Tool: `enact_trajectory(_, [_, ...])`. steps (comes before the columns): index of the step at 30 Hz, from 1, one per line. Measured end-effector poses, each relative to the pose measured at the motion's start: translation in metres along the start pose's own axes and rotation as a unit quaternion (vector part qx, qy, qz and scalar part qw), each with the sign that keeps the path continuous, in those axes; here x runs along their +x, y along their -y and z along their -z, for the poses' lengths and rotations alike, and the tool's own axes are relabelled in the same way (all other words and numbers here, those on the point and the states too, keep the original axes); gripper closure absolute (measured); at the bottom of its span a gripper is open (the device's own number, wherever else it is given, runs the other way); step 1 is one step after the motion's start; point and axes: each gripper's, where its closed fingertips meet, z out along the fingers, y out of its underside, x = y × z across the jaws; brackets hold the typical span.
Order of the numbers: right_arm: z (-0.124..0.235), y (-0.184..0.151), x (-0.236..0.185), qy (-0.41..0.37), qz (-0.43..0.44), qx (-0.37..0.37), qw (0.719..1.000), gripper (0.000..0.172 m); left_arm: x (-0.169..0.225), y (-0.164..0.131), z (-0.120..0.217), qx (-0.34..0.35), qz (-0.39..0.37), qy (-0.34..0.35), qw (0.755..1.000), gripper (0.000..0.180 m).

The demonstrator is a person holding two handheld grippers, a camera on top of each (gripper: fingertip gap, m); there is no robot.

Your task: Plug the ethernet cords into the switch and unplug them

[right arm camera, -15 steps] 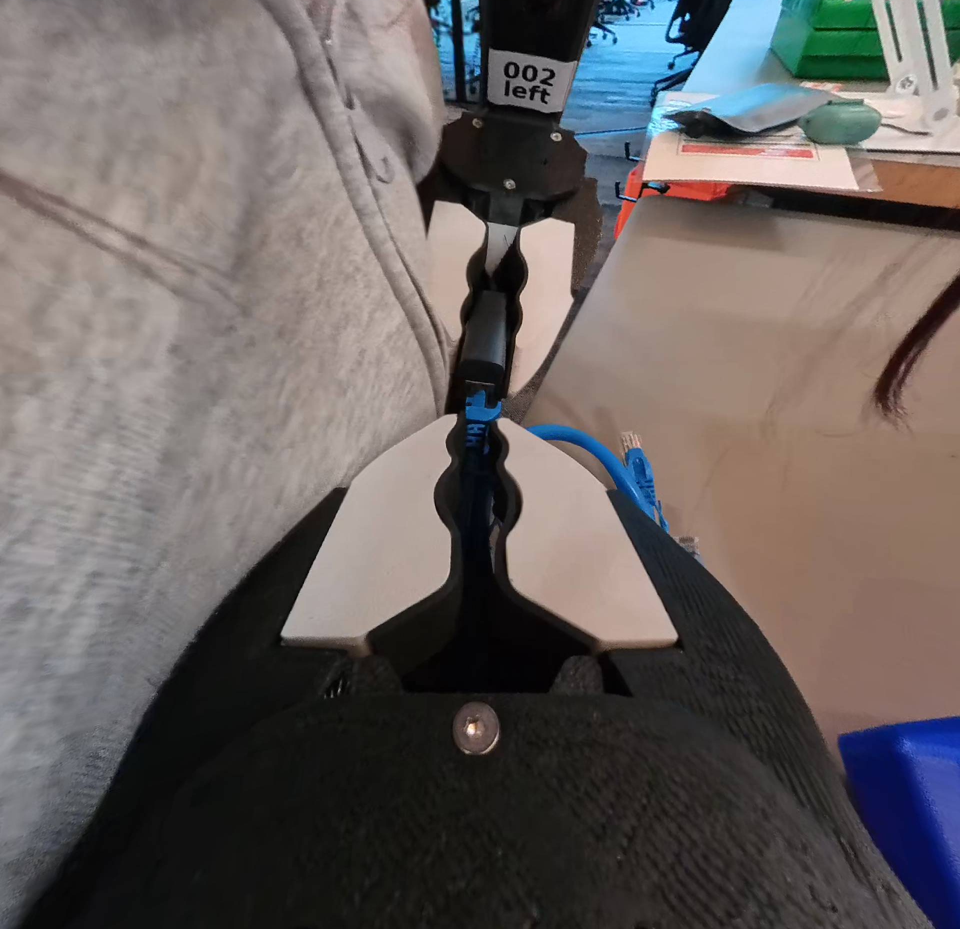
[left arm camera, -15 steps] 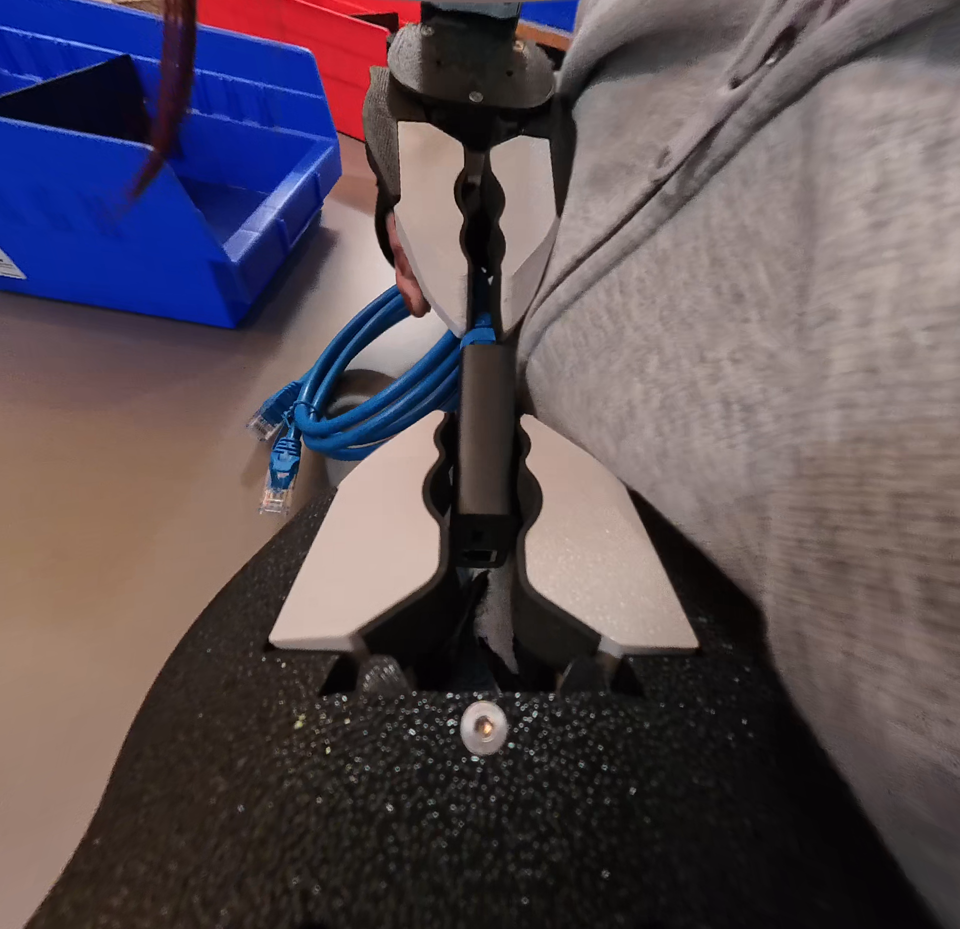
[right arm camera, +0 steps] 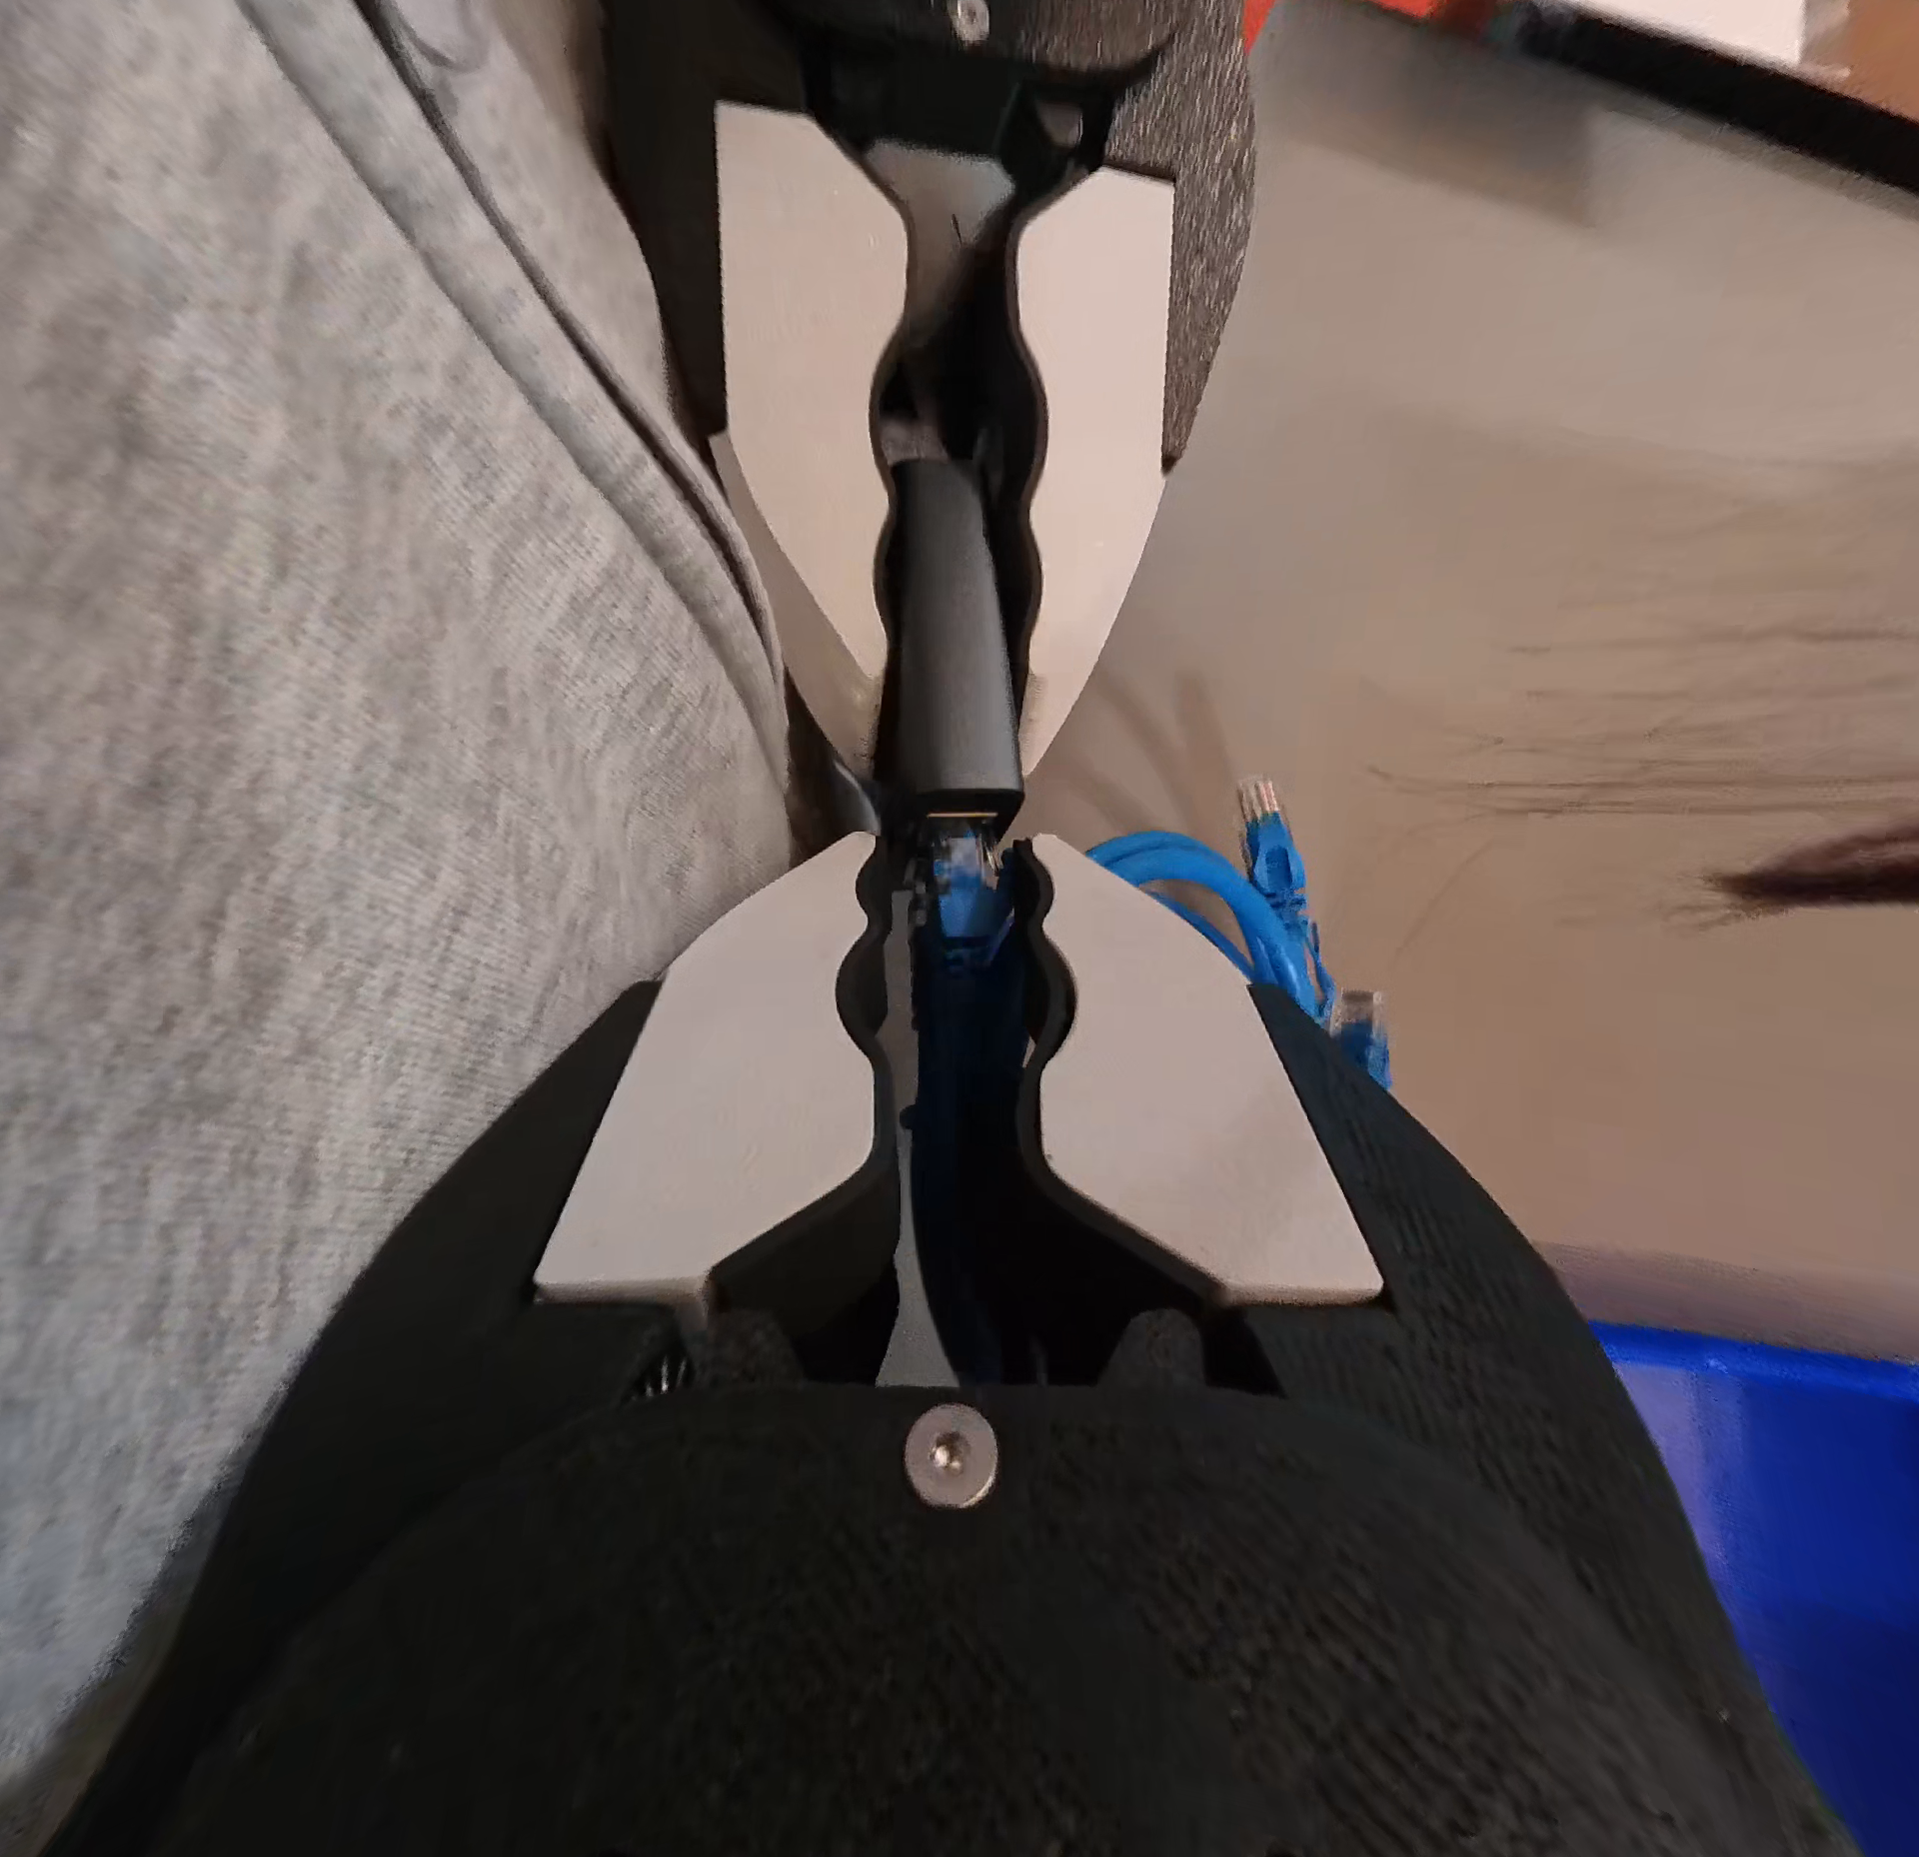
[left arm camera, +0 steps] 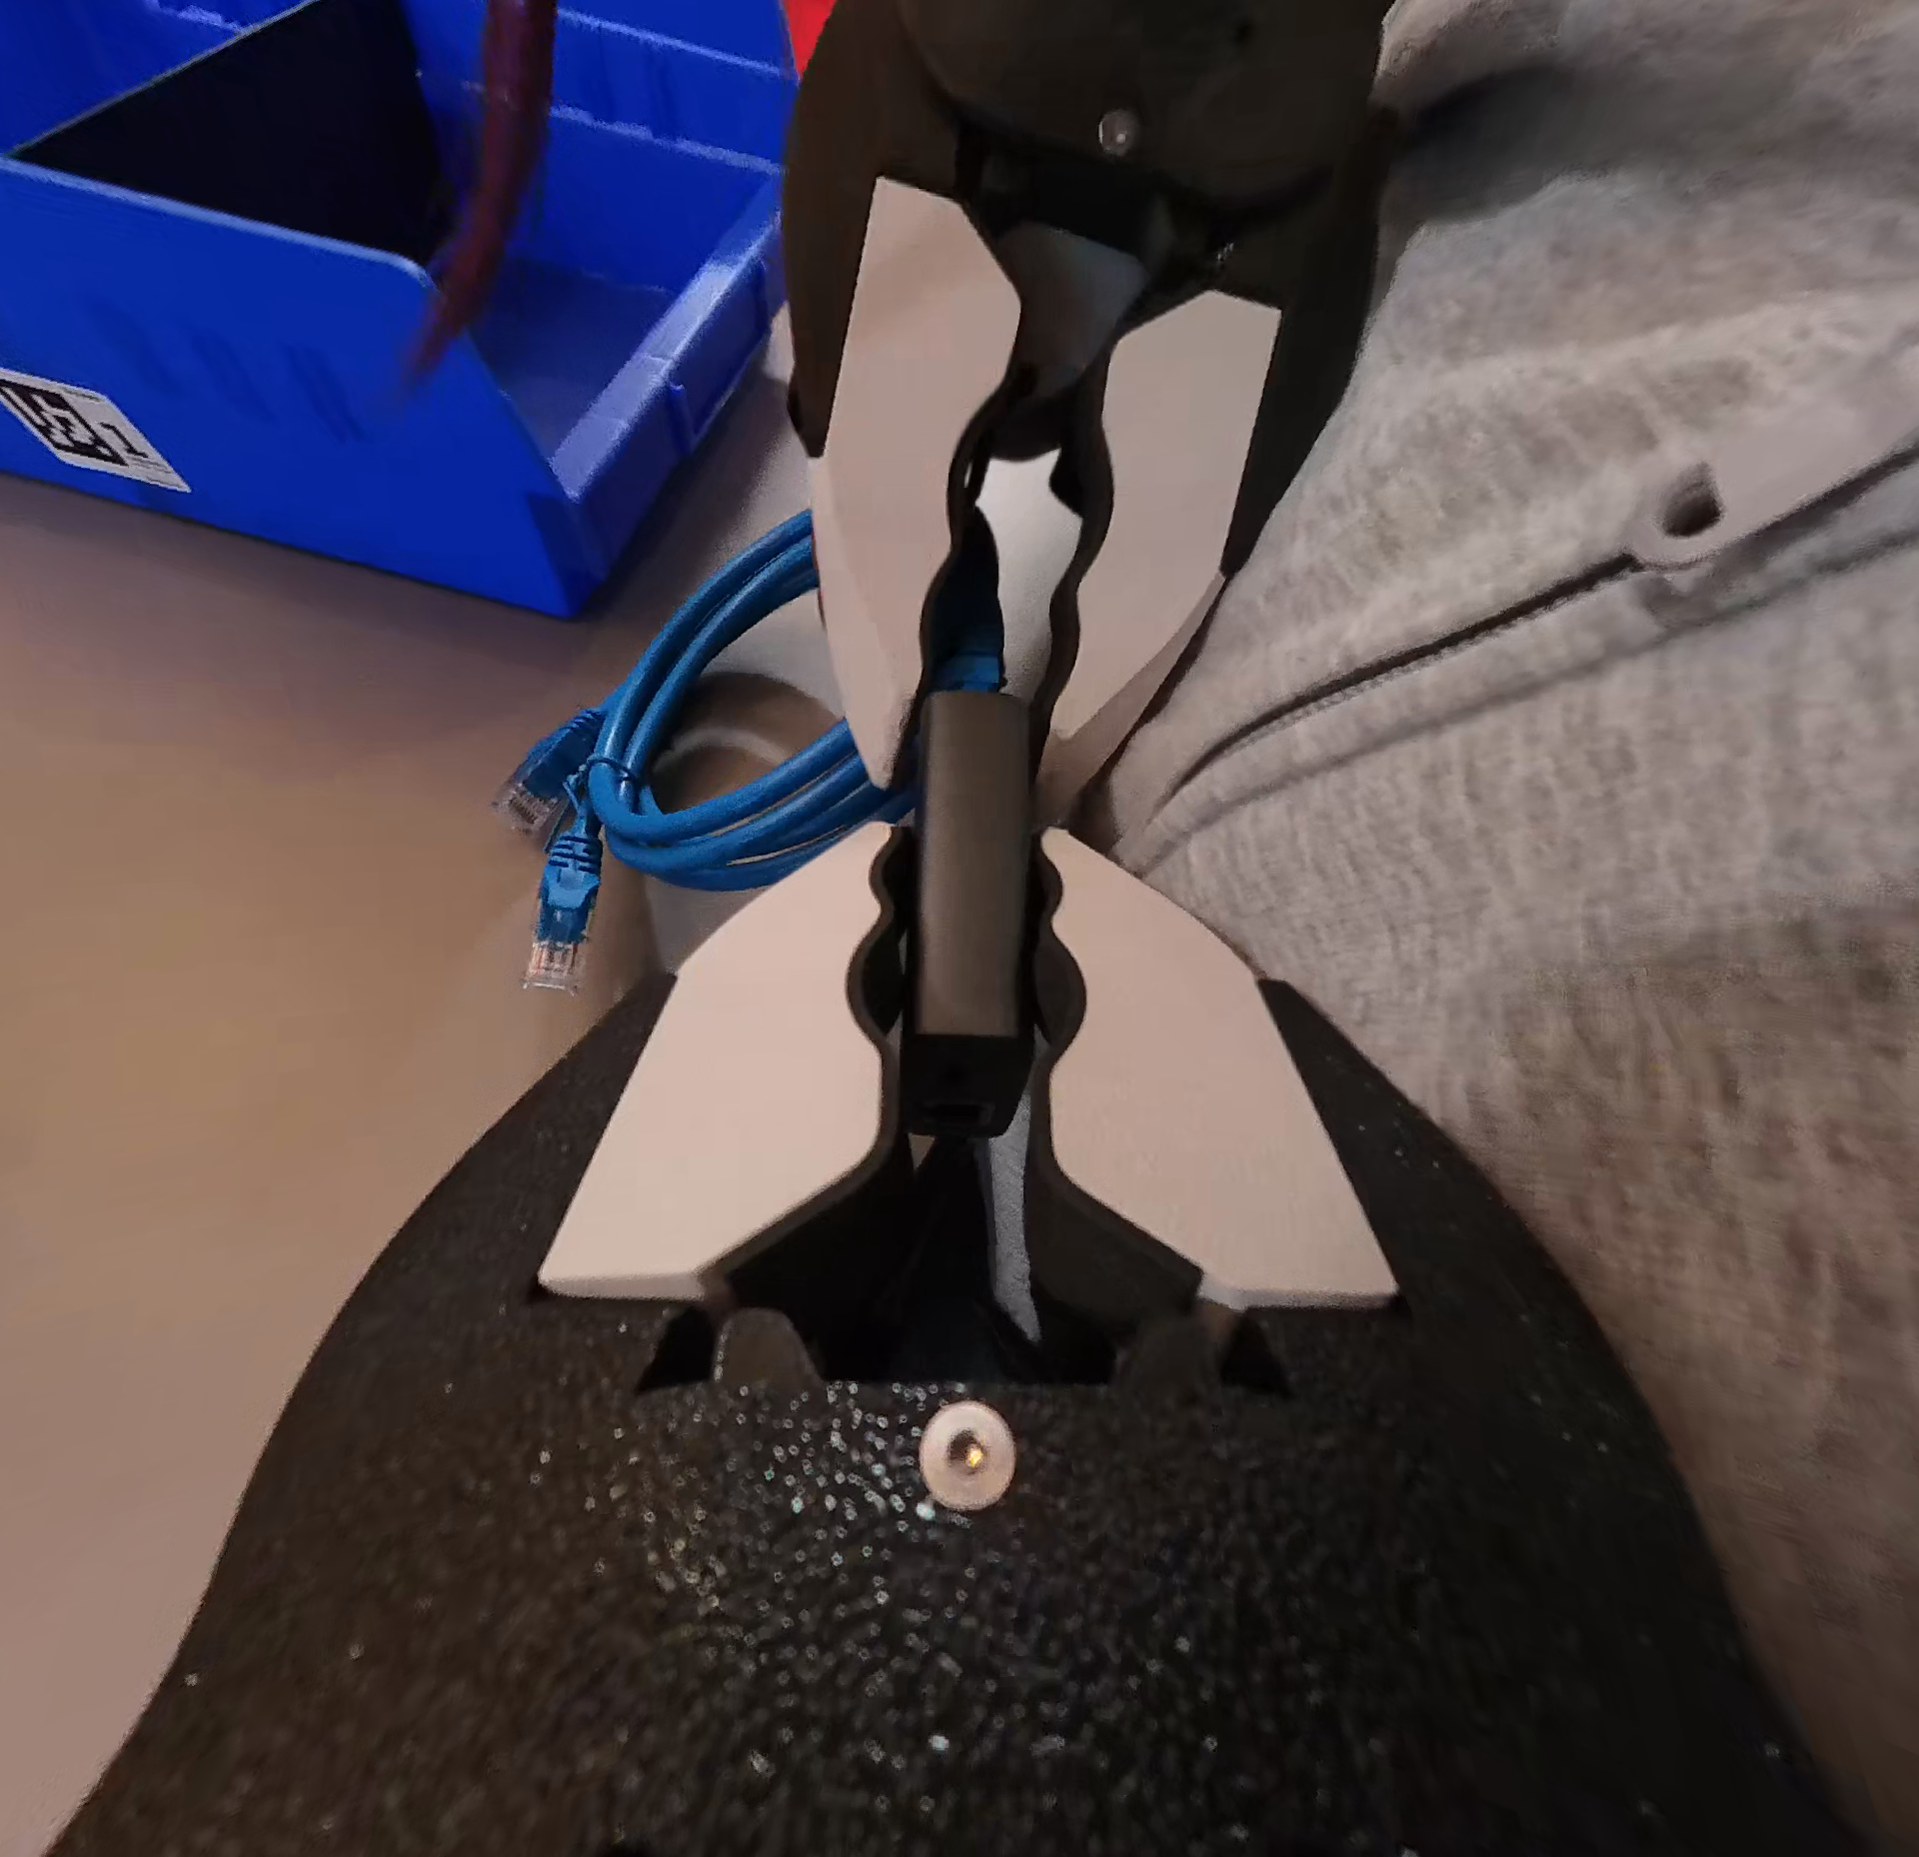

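Black adapter pinched in left gripper, above tan tabletop. Right gripper spread around blue ethernet plug at adapter's port; coiled cable hangs beside adapter.

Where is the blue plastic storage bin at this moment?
In the left wrist view, the blue plastic storage bin stands on the table at upper left, behind the coiled blue ethernet cable.
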Motion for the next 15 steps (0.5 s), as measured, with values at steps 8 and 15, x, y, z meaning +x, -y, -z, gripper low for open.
enact_trajectory(8, [0.0, -0.01, -0.001, -0.023, 0.048, -0.11, 0.993, 0.149, 0.003, 0.003, -0.003, -0.04, -0.039, 0.028, 0.998, 0.16])
enact_trajectory(15, [-0.004, -0.019, -0.009, -0.015, 0.081, -0.16, 0.984, 0.152, 0.015, 0.01, -0.004, -0.021, -0.052, 0.009, 0.998, 0.16])
